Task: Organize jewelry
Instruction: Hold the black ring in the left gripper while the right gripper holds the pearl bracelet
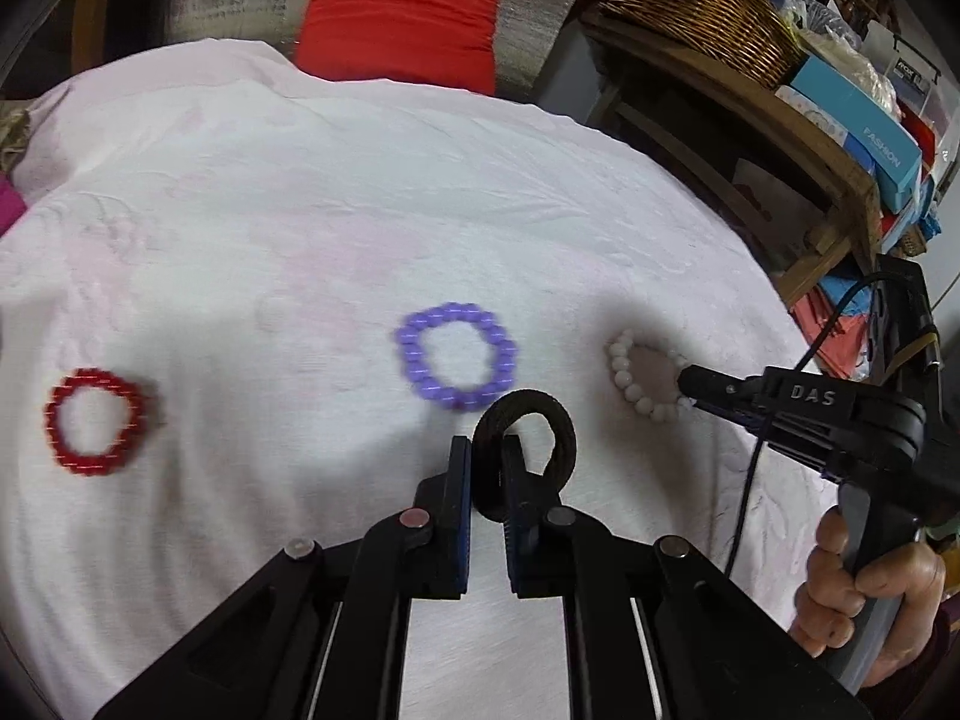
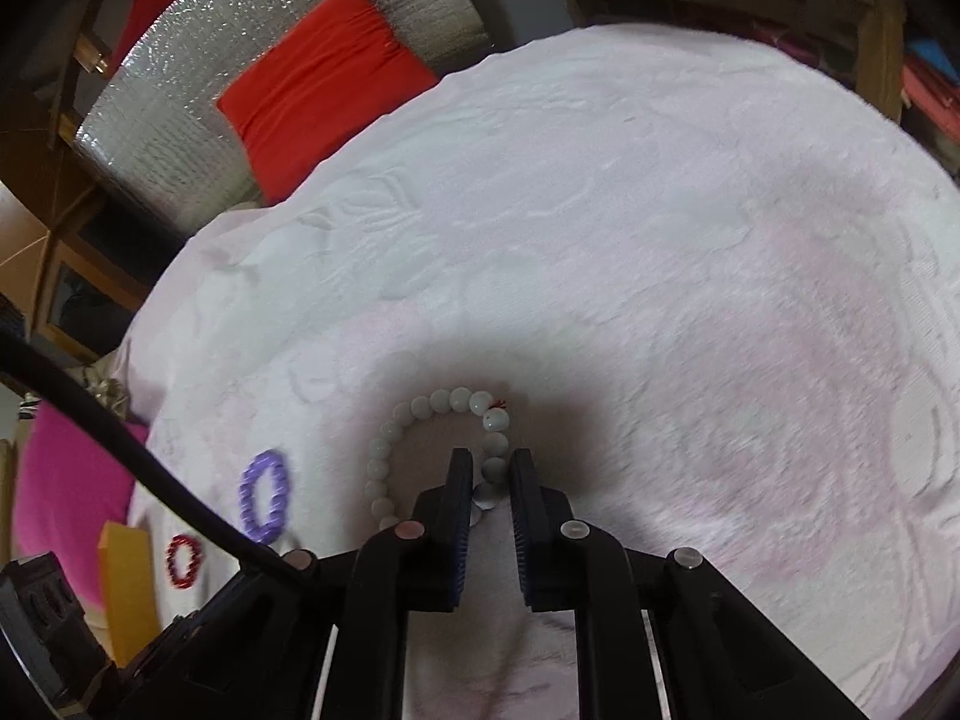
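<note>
My left gripper (image 1: pixel 486 444) is shut on a dark ring-shaped bangle (image 1: pixel 555 420), held a little above the white cloth (image 1: pixel 300 180). Just beyond it lies a purple bead bracelet (image 1: pixel 456 357), and a red bead bracelet (image 1: pixel 93 420) lies far to the left. At the right, my right gripper (image 1: pixel 687 387) bites the near side of a white bead bracelet (image 1: pixel 618 369). In the right wrist view that gripper (image 2: pixel 491 459) is shut on the white bead bracelet (image 2: pixel 384 450), with beads pinched between its pads. The purple bracelet (image 2: pixel 264 498) and the red bracelet (image 2: pixel 183 561) lie to its left.
A red cushion (image 1: pixel 402 18) leans behind the cloth-covered table. A wicker basket (image 1: pixel 702 6) and boxes sit on a wooden shelf (image 1: pixel 840 162) at the right. A hand (image 1: pixel 852 588) holds the right gripper's handle. A black cable (image 2: pixel 120 438) crosses the left of the right wrist view.
</note>
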The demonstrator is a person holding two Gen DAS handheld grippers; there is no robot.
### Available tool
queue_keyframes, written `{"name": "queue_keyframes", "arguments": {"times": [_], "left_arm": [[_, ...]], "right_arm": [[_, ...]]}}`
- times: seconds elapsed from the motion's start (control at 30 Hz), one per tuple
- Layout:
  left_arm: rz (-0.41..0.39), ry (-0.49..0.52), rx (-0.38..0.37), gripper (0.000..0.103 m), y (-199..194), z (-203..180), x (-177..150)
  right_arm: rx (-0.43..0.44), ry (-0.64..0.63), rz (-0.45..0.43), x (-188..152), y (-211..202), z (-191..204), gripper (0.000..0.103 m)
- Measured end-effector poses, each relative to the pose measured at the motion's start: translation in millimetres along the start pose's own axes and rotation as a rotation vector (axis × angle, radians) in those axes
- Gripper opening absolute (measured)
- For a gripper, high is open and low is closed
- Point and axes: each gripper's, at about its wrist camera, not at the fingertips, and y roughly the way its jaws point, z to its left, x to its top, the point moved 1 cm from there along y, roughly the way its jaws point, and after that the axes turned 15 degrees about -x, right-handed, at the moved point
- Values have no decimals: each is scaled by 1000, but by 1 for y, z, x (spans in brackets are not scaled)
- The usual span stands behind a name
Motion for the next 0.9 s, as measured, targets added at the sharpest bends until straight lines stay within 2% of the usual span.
{"name": "queue_keyframes", "arguments": {"times": [0.17,0.5,0.63,0.73,0.9], "left_arm": [[12,-22,55,9,-14,19,-4],[52,-35,135,9,-32,46,-14],[64,-16,168,10,-35,49,-18],[63,3,193,10,-38,50,-19],[70,10,206,11,-39,51,-23]], "right_arm": [[65,-15,39,-10,0,16,13],[95,-170,88,-43,-9,48,12],[44,-204,76,-46,-12,54,13],[-35,-213,57,-42,-15,54,14],[-42,-175,23,-28,-14,50,18]]}}
